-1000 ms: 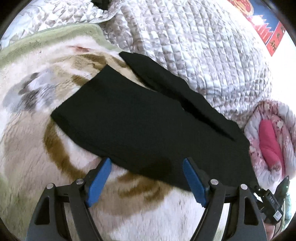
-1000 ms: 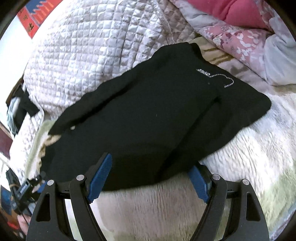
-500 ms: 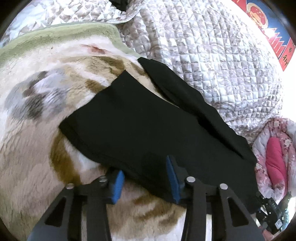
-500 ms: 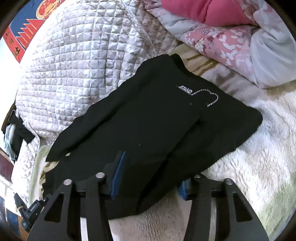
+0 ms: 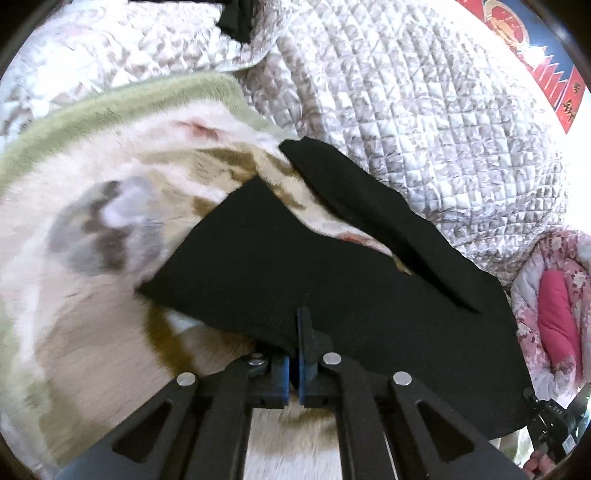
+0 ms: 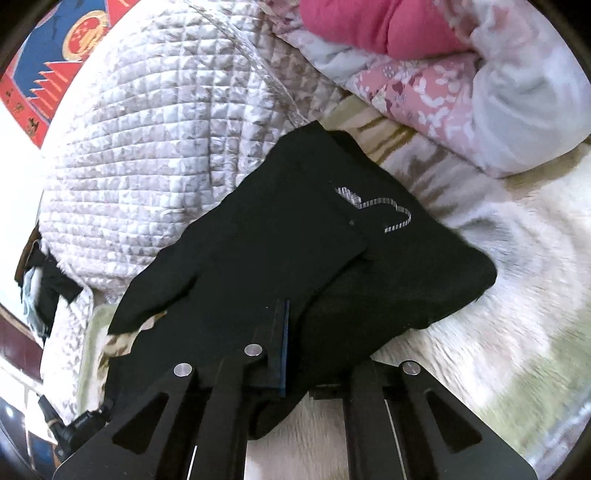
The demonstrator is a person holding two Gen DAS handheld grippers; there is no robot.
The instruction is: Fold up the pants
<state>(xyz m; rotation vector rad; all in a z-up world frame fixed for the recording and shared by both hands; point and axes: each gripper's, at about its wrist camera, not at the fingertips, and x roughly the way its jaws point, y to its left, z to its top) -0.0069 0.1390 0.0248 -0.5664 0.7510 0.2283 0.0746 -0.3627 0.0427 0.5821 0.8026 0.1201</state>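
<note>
The black knit pants [image 5: 369,295] lie spread across a plush cream blanket with brown and grey patches and a green border [image 5: 92,258] on a bed, their near hem gathered up toward both cameras. In the left wrist view the two legs part into a V, the farther leg running up to the edge of a pale grey quilted bedspread [image 5: 424,129], with a strip of the blanket showing between them. In the right wrist view the same pants [image 6: 295,240] carry a small silver rhinestone outline [image 6: 376,206] near the waist end, and one leg lies folded over the other. The left tongs [image 5: 297,325] have just been closing and now stand together, pinching the near edge of the black cloth between the blue pads [image 5: 304,332]. The right tongs [image 6: 286,332] have likewise just been closing and are clamped on a fold of the pants, the cloth draped over one finger so that only one blue pad edge shows. Beyond the pants, a pink floral duvet with a magenta lining [image 6: 424,55] is bunched at the head of the blanket, and a red and blue poster [image 6: 55,55] hangs on the wall behind the bedspread. A small dark garment [image 5: 236,18] lies on the bedspread at the far edge of the left view.
</note>
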